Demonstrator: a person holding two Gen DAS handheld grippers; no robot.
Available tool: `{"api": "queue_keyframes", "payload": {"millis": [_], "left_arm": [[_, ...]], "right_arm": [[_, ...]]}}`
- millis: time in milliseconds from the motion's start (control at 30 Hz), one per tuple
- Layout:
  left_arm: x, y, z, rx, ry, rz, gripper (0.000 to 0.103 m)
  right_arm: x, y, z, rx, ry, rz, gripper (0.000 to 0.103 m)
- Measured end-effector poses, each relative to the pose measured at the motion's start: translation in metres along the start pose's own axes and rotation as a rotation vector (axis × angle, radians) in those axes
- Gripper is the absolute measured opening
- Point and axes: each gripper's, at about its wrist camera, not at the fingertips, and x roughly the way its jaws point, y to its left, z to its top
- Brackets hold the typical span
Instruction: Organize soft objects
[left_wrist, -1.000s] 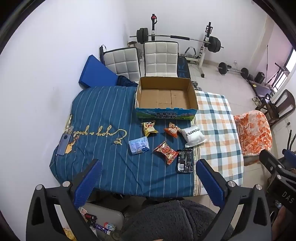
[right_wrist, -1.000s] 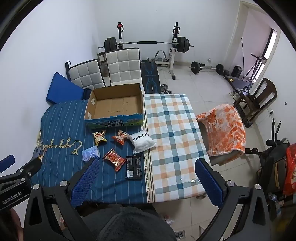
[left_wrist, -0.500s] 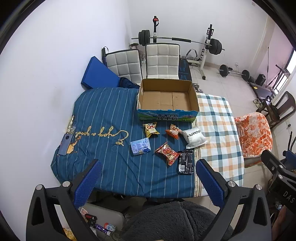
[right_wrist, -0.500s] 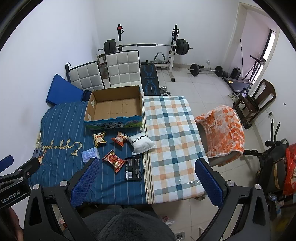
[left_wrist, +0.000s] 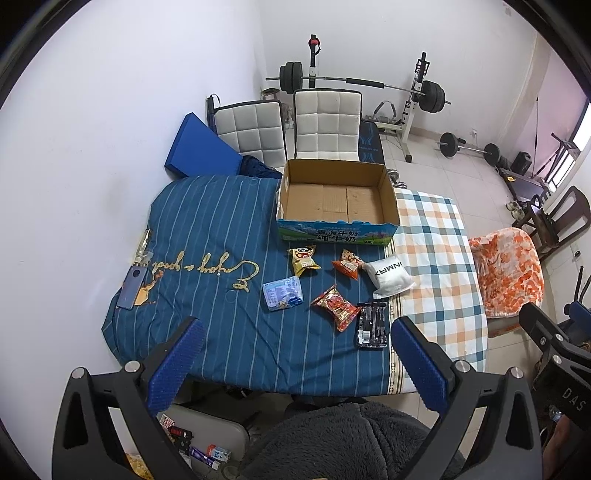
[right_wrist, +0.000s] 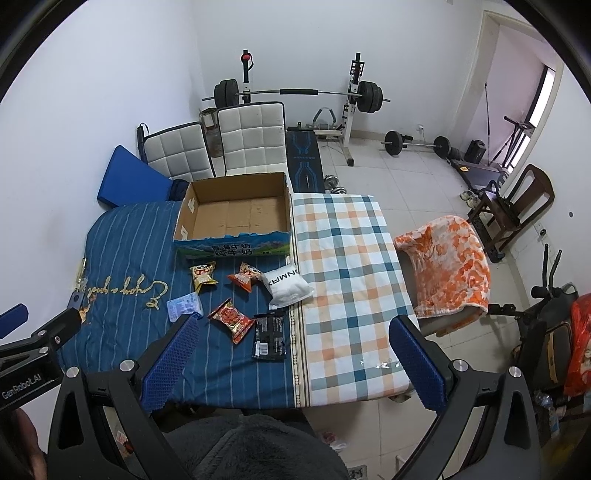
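Observation:
An empty cardboard box (left_wrist: 336, 201) (right_wrist: 236, 216) stands at the far side of a cloth-covered table. In front of it lie several soft packets: a yellow snack bag (left_wrist: 303, 260), an orange snack bag (left_wrist: 346, 264), a white pouch (left_wrist: 389, 275) (right_wrist: 288, 288), a light-blue packet (left_wrist: 282, 293), a red snack bag (left_wrist: 336, 306) (right_wrist: 231, 319) and a black packet (left_wrist: 372, 325) (right_wrist: 270, 336). My left gripper (left_wrist: 293, 363) and right gripper (right_wrist: 291, 363) are both open and empty, held high above the near table edge.
A phone (left_wrist: 131, 288) lies at the table's left edge. Two white chairs (left_wrist: 327, 125) and a blue pad (left_wrist: 201, 149) stand behind the table. A weight bench (right_wrist: 301, 94) stands at the back; an orange blanket (right_wrist: 448, 262) lies on a chair at the right.
Both cameras have drifted slightly, so the table sits a little lower in view. Both grippers stay open and empty. Nothing on the table has moved.

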Motion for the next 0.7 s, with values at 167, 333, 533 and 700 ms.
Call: {"api": "queue_keyframes", "payload": {"millis": [167, 333, 533, 700], "left_arm": [[-0.0015, -0.0003, 0.0000, 0.002, -0.001, -0.001, 0.103], [-0.0017, -0.0013, -0.0017, 0.003, -0.002, -0.003, 0.103], [-0.0021, -0.0077, -0.0035, 0.003, 0.001, 0.001, 0.103], [-0.0024, -0.0076, -0.0033, 0.003, 0.001, 0.000, 0.103]], "right_arm": [[-0.0017, 0.0034, -0.0030, -0.005, -0.004, -0.003, 0.103], [-0.0026, 0.0041, -0.0028, -0.006, -0.002, -0.004, 0.103], [-0.0051, 0.0040, -0.0041, -0.004, -0.003, 0.003, 0.103], [-0.0049, 0.0045, -0.0031, -0.007, -0.003, 0.004, 0.103]]}}
